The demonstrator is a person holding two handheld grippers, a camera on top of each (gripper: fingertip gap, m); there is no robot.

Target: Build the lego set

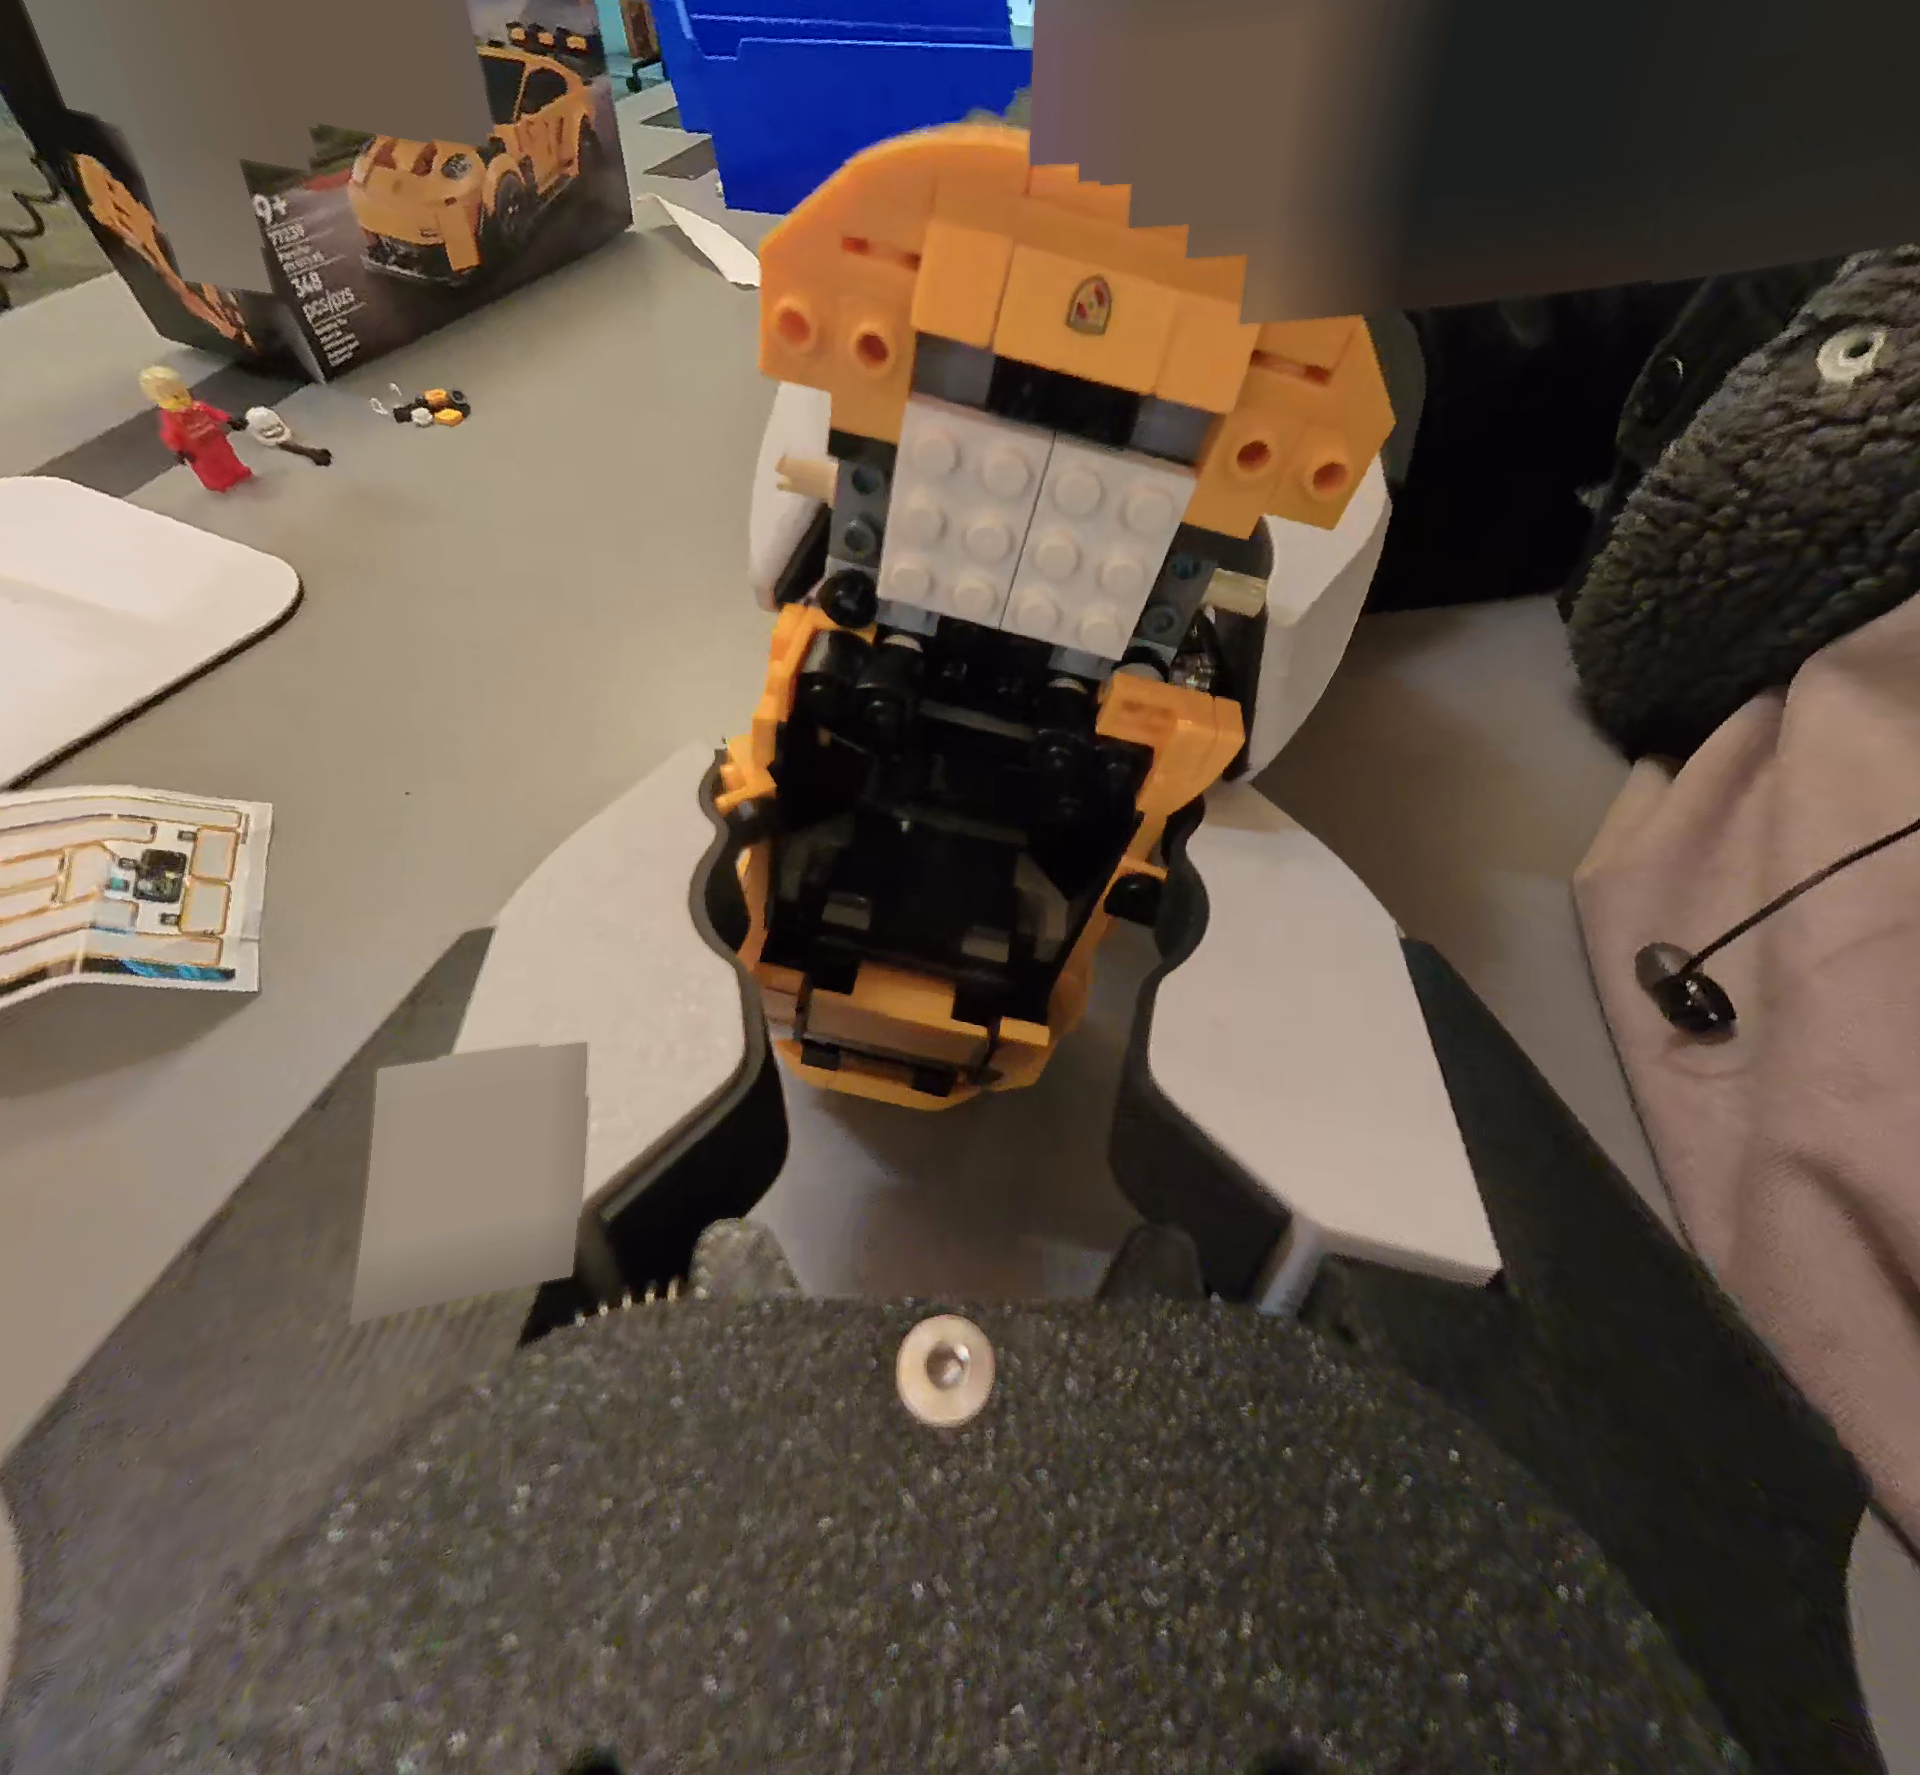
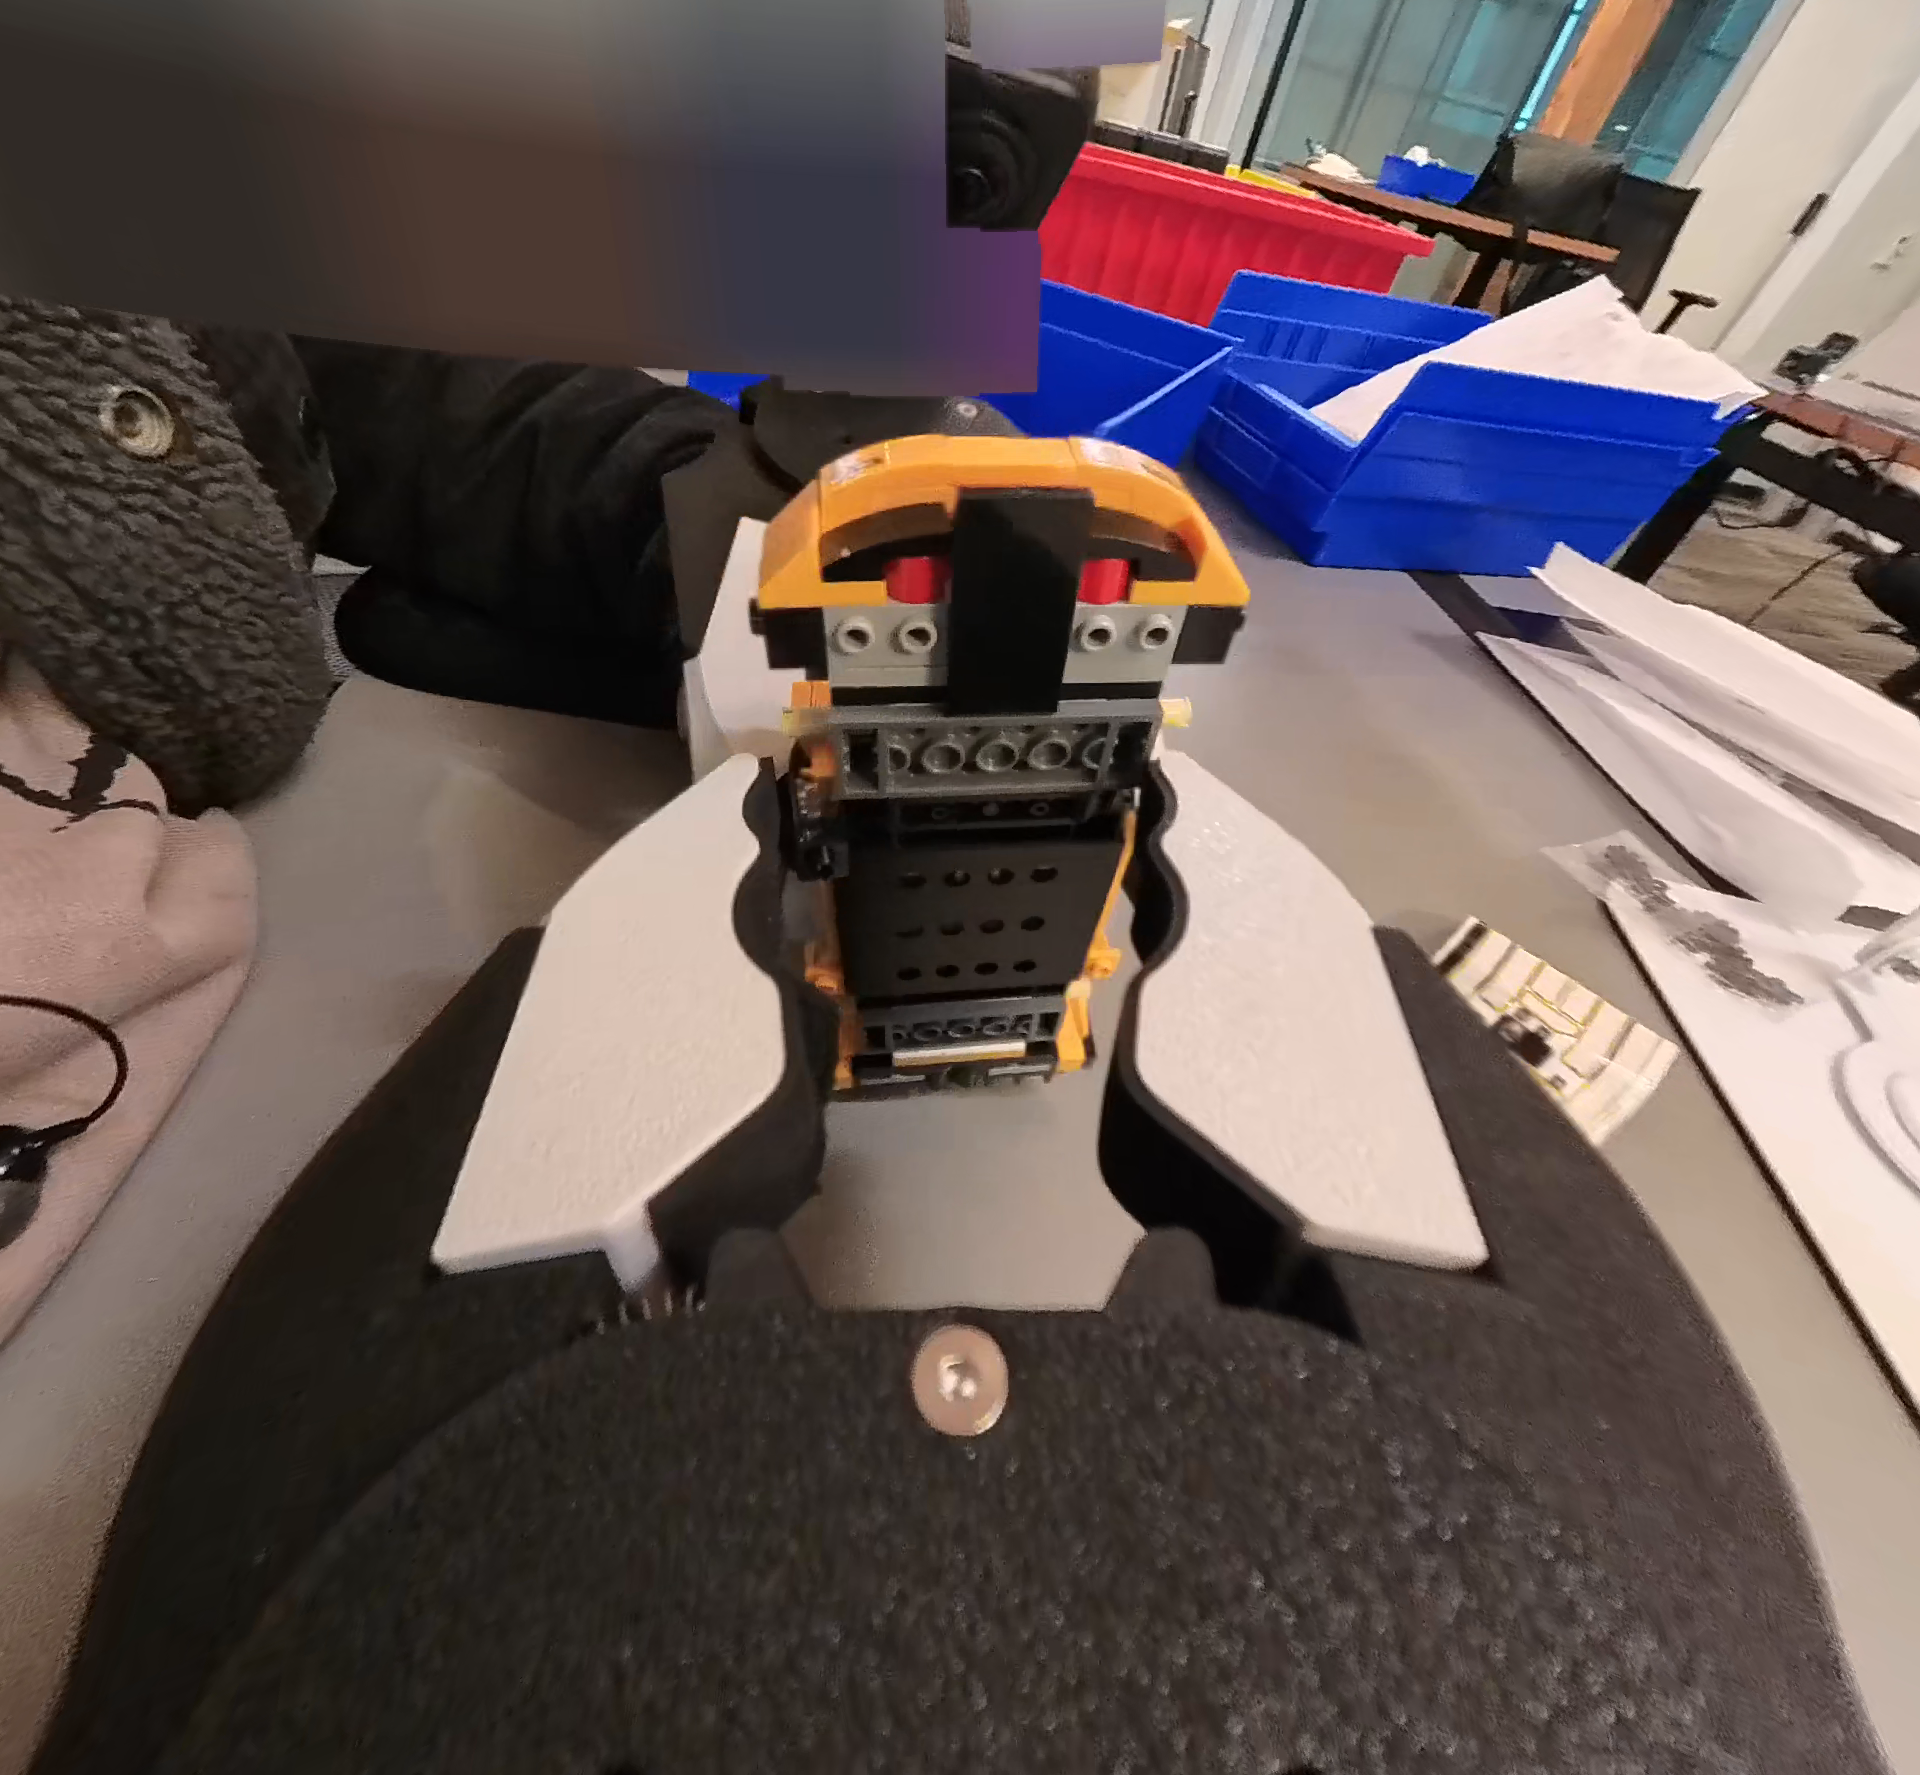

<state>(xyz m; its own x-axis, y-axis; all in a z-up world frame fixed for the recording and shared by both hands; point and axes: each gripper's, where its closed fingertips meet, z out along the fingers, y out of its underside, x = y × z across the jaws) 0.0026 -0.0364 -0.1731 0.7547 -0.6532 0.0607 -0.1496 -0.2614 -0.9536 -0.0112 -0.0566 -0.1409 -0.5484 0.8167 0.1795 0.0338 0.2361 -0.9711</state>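
A partly built orange, black and white lego car (image 1: 1039, 520) is held upright in the air between both grippers. In the left wrist view I see its top side, with white studded plates and a black cockpit. My left gripper (image 1: 951, 852) is shut on its lower body. In the right wrist view I see its underside (image 2: 997, 603), with black and grey plates and red pins. My right gripper (image 2: 961, 852) is shut on its sides. The other gripper's white fingers (image 1: 1320, 582) show behind the car.
On the grey table (image 1: 520, 645) lie the set's box (image 1: 436, 198), a red minifigure (image 1: 203, 437), a few small loose pieces (image 1: 431, 406), a leaflet (image 1: 125, 884) and a white tray (image 1: 125, 603). Blue bins (image 2: 1455, 437), a red bin (image 2: 1195, 229) and papers (image 2: 1714, 738) stand behind. A person's fuzzy black and pink clothing (image 1: 1787, 998) is close by. The grippers are tip to tip, or close to it.
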